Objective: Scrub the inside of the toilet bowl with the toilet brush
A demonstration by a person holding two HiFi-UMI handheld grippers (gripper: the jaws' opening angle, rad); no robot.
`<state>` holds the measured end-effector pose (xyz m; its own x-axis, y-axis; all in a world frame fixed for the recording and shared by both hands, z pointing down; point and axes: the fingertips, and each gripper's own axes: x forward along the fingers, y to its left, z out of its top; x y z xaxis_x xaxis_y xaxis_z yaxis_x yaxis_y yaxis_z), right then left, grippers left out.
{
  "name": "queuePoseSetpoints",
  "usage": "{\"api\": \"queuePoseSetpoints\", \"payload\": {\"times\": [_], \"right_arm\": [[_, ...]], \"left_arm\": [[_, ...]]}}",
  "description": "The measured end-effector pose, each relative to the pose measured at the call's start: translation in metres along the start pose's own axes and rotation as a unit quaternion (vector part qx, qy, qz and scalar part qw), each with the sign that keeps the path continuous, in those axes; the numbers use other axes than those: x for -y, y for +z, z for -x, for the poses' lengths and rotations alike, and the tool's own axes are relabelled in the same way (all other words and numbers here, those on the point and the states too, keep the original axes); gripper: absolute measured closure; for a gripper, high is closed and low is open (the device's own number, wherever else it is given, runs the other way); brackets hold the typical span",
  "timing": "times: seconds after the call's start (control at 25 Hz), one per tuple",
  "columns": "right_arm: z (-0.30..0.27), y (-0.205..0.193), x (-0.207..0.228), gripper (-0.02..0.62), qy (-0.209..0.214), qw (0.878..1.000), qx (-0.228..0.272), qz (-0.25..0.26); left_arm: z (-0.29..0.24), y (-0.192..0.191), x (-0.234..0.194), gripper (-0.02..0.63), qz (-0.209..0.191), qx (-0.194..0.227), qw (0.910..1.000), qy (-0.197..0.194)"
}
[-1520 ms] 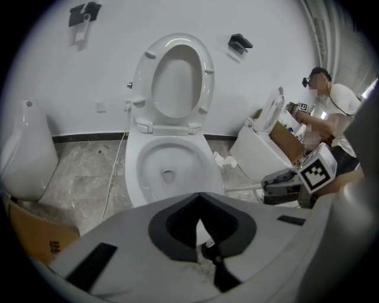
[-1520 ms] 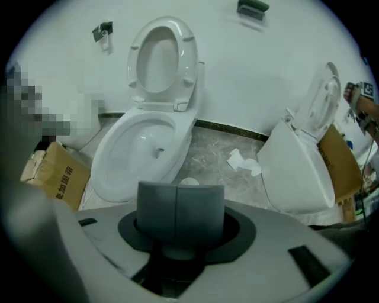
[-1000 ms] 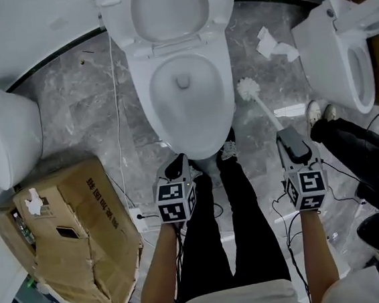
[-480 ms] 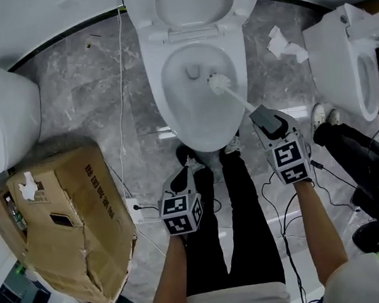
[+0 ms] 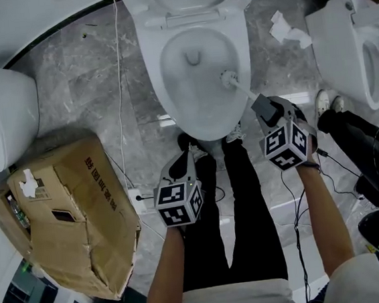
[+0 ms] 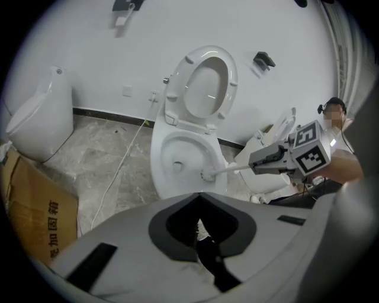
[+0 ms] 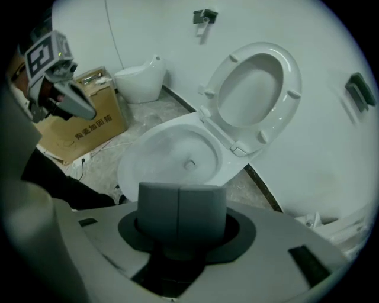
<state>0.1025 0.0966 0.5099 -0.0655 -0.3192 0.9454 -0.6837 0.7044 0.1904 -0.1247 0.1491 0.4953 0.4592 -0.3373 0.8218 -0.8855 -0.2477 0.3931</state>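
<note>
A white toilet bowl (image 5: 157, 83) stands open, its seat and lid (image 6: 204, 86) raised against the wall. The white toilet brush head (image 5: 229, 78) is inside the bowl, against its right inner wall, also seen as the brush (image 6: 207, 175) in the left gripper view. My right gripper (image 5: 263, 106) is shut on the brush handle just outside the bowl's right front rim. Its own view shows only the closed grey jaw block (image 7: 180, 213); the handle is hidden. My left gripper (image 5: 187, 158) hangs by the bowl's front over a shoe, holding nothing. No clear view of its jaws.
A torn cardboard box (image 5: 69, 220) sits at the left, with another white toilet (image 5: 1, 123) beyond it. A third toilet (image 5: 354, 49) and crumpled tissue (image 5: 288, 29) lie at the right. A white cable (image 5: 119, 87) crosses the marble floor. A second person's shoes (image 5: 329, 106) stand at the right.
The right gripper swung left and rolled, carrying the brush from the floor right of the toilet into the bowl, then to its right inner wall. The left gripper shifted slightly.
</note>
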Motion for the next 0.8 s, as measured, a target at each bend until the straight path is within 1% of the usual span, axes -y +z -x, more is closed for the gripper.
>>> {"api": "queuePoseSetpoints", "payload": {"times": [0.08,0.16,0.24,0.36,0.52,0.8], "right_arm": [[0.000,-0.006,-0.006,0.405,0.006,0.999,-0.020,0.037],[0.000,-0.014,-0.012,0.414,0.015,0.997,-0.043,0.058],[0.001,-0.021,-0.018,0.422,0.028,0.996,-0.058,0.057],[0.006,-0.025,-0.027,0.420,0.053,0.996,-0.060,0.046],[0.015,-0.027,-0.035,0.420,0.085,0.993,-0.068,0.054],[0.021,-0.023,-0.047,0.420,0.104,0.988,-0.088,0.076]], "left_arm": [[-0.002,0.013,0.005,0.580,-0.005,0.008,0.9999,-0.008],[-0.004,0.023,0.006,0.580,-0.016,0.015,0.9997,-0.015],[-0.005,0.029,0.002,0.580,-0.027,0.019,0.9993,-0.017],[-0.007,0.030,-0.007,0.580,-0.031,0.018,0.9993,-0.013],[-0.010,0.028,-0.011,0.580,-0.041,0.011,0.9990,-0.010],[-0.013,0.025,-0.005,0.580,-0.030,0.011,0.9994,-0.011]]}}
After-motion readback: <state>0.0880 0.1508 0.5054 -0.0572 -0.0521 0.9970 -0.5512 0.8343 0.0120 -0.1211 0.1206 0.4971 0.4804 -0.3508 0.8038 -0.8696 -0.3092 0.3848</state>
